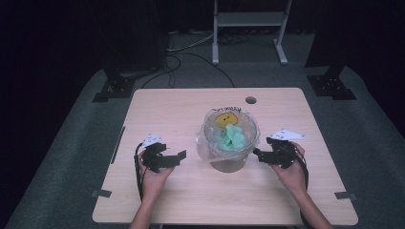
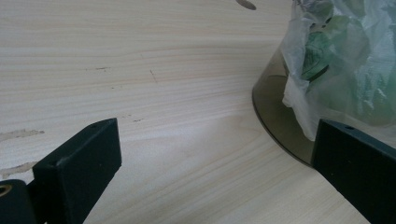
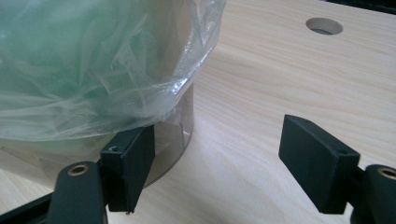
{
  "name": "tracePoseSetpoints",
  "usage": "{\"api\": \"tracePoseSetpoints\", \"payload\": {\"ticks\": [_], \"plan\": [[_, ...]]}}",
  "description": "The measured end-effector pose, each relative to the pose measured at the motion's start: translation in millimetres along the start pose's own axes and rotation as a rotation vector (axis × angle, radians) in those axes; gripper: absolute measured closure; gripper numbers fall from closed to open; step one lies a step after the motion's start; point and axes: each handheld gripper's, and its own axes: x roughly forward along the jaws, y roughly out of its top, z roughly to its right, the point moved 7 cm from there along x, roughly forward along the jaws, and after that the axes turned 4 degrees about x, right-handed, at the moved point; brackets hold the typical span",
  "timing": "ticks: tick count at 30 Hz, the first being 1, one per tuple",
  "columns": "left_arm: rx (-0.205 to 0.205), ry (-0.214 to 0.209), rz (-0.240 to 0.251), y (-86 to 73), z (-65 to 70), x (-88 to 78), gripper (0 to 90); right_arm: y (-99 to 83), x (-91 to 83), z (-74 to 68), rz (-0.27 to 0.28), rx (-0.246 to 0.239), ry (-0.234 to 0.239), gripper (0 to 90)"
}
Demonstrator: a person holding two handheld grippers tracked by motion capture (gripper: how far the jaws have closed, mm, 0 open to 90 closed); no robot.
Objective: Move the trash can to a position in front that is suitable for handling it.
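Observation:
A smoky clear round bin (image 1: 229,163) stands mid-table, lined with a clear plastic bag (image 1: 210,140) whose rim folds over the outside. Inside lie crumpled green material (image 1: 233,137) and something yellow with a face on it (image 1: 224,119). My left gripper (image 1: 177,156) rests left of the bin, open and empty. In the left gripper view the gripper (image 2: 215,140) has the bin (image 2: 275,112) by its right jaw. My right gripper (image 1: 259,153) sits right of the bin, open. In the right gripper view the gripper (image 3: 219,149) has its left jaw beside the bin wall (image 3: 180,126), under the bag (image 3: 93,70).
The wooden table (image 1: 157,109) has a round cable hole (image 1: 250,100) behind the bin. On the floor beyond it stand a white frame (image 1: 248,19) and black stand bases (image 1: 114,88) (image 1: 332,86). Cables trail from both grippers toward the front edge.

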Motion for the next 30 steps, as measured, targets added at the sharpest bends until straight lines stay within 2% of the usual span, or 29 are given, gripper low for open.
{"api": "tracePoseSetpoints", "payload": {"ticks": [5, 17, 22, 30], "plan": [[-0.005, 0.006, -0.014, -1.7, -2.2, -0.2, 0.6, 5.4, 8.2, -6.7, -0.008, 0.009, 0.029, 26.2], [-0.01, 0.009, -0.015, -2.7, -4.9, -1.0, 0.6, 19.4, 25.2, -20.5, -0.013, -0.01, 0.047, 26.3], [-0.017, 0.014, -0.013, -3.4, -6.9, -1.6, 0.6, 24.5, 33.0, -30.0, -0.021, -0.033, 0.058, 26.3], [-0.016, 0.023, -0.019, -4.9, -9.3, -2.4, 0.6, 31.6, 46.2, -45.7, -0.026, -0.036, 0.09, 26.3]]}}
